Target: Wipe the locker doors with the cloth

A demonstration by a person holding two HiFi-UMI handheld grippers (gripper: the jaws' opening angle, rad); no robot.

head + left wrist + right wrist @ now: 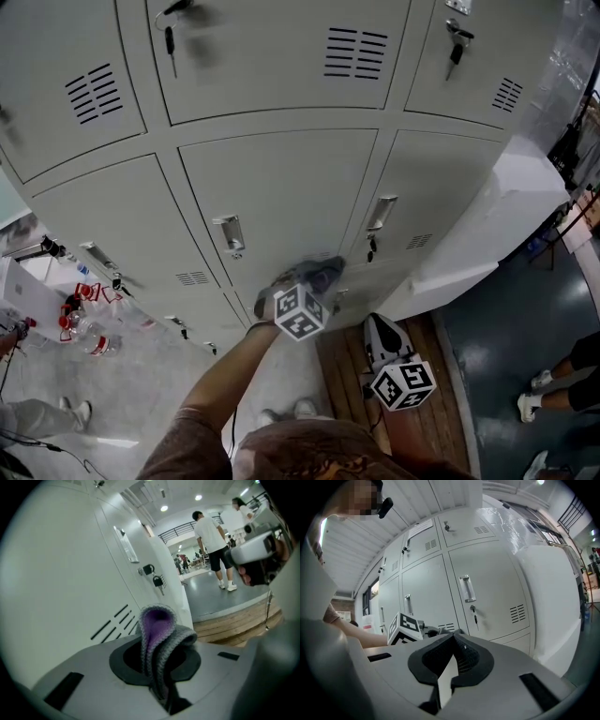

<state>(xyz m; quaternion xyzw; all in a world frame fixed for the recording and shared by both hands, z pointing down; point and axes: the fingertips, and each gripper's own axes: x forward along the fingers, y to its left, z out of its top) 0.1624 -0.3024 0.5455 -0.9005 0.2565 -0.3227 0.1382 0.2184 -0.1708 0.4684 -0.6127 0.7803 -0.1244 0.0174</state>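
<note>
A tall bank of grey lockers (281, 187) fills my head view, its doors set in rows, each with a handle and vent slots. To its right stands a white block (487, 225). Below that lie a strip of wooden boards (342, 361) and open dark floor (506, 328), the widest free room.

My left gripper (311, 281) reaches to the lower edge of a middle door, just under its handle (229, 232). Only the left gripper view shows its grip: the fingers pinch a folded cloth (158, 637), grey knit outside and purple inside, which stands up between them just beside a door's vent slots (115, 620). I cannot tell whether the cloth touches the metal. That view alone also shows people (212, 541) standing well off on the open floor.

My right gripper (377, 328) hangs low over the boards, apart from the lockers. Its own view shows the fingers (464, 656) pressed together at the tips with nothing between them.

Small keys (454, 49) hang from locks on the upper doors.
</note>
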